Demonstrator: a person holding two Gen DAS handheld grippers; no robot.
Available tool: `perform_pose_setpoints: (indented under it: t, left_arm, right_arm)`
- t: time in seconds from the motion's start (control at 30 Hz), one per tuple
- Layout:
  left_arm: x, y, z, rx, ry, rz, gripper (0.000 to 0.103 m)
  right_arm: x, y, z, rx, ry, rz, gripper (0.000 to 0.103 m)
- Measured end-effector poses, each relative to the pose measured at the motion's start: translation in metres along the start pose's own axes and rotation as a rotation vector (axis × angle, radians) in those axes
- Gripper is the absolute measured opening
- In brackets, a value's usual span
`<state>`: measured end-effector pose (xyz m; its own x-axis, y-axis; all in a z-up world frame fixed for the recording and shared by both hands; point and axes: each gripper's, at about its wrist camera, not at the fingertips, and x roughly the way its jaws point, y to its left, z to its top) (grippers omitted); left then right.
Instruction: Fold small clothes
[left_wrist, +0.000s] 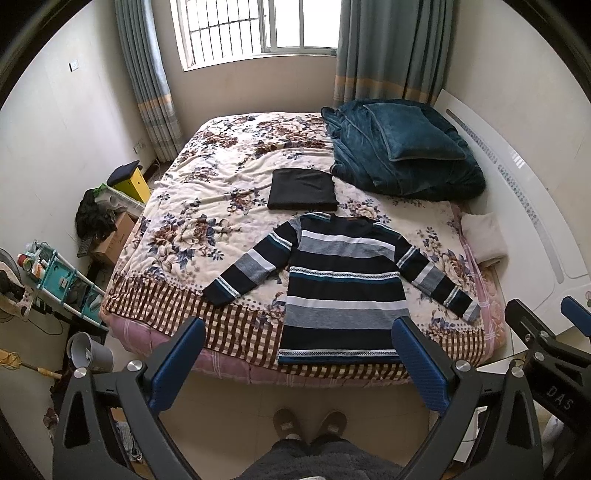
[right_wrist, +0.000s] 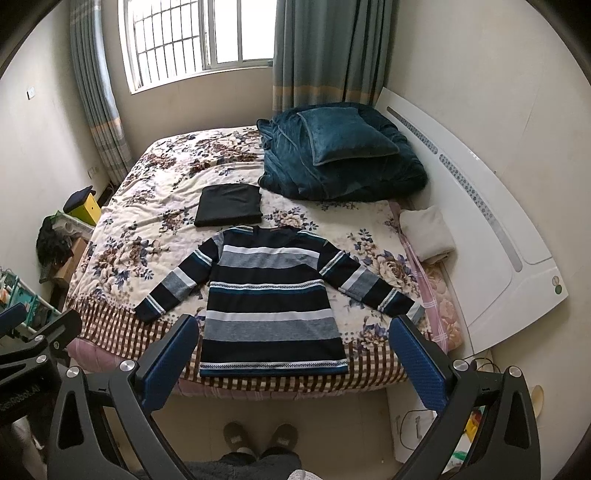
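Note:
A striped navy, grey and white sweater (left_wrist: 343, 291) (right_wrist: 273, 299) lies flat on the bed with both sleeves spread, its hem at the near edge. Behind its collar rests a folded black garment (left_wrist: 302, 189) (right_wrist: 229, 205). My left gripper (left_wrist: 299, 332) hangs open above the near bed edge, empty, framing the sweater's hem. My right gripper (right_wrist: 291, 328) is open and empty too, held high over the hem. The right gripper also shows at the right edge of the left wrist view (left_wrist: 539, 314).
The bed carries a floral blanket (left_wrist: 221, 177) (right_wrist: 155, 192), a teal duvet with a pillow (left_wrist: 402, 147) (right_wrist: 343, 151) at the back right and a folded cream cloth (left_wrist: 484, 236) (right_wrist: 426, 232). A white headboard (right_wrist: 498, 229) runs along the right. Slippered feet (left_wrist: 310, 424) stand on the floor; clutter (left_wrist: 92, 221) lines the left wall.

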<state>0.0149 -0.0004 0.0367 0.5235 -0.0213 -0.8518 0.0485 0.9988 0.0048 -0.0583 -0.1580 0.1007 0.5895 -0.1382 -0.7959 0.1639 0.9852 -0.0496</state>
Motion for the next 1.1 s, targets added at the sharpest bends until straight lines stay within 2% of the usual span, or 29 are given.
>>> perform_pose_setpoints:
  t: [0.5, 0.73, 0.87, 0.97, 1.1]
  left_arm:
    - [-0.005, -0.003, -0.007, -0.001, -0.026, 0.003, 0.103]
    - [0.005, 0.001, -0.005, 0.002, -0.040, -0.007, 0.103]
    - [0.032, 0.005, 0.003, 0.023, -0.082, 0.032, 0.103]
    - [0.066, 0.006, 0.010, 0.031, -0.106, 0.066, 0.103]
    - [0.125, 0.005, 0.021, 0.051, -0.085, 0.062, 0.103]
  right_arm:
    - [-0.005, -0.005, 0.008, 0.013, -0.008, 0.002, 0.103]
    - [-0.002, -0.006, 0.011, 0.038, 0.001, 0.014, 0.103]
    - [0.014, -0.013, 0.012, 0.094, 0.013, 0.019, 0.103]
    - [0.044, -0.026, 0.010, 0.178, 0.009, 0.004, 0.103]
    - [0.106, -0.054, -0.004, 0.309, -0.004, -0.101, 0.103]
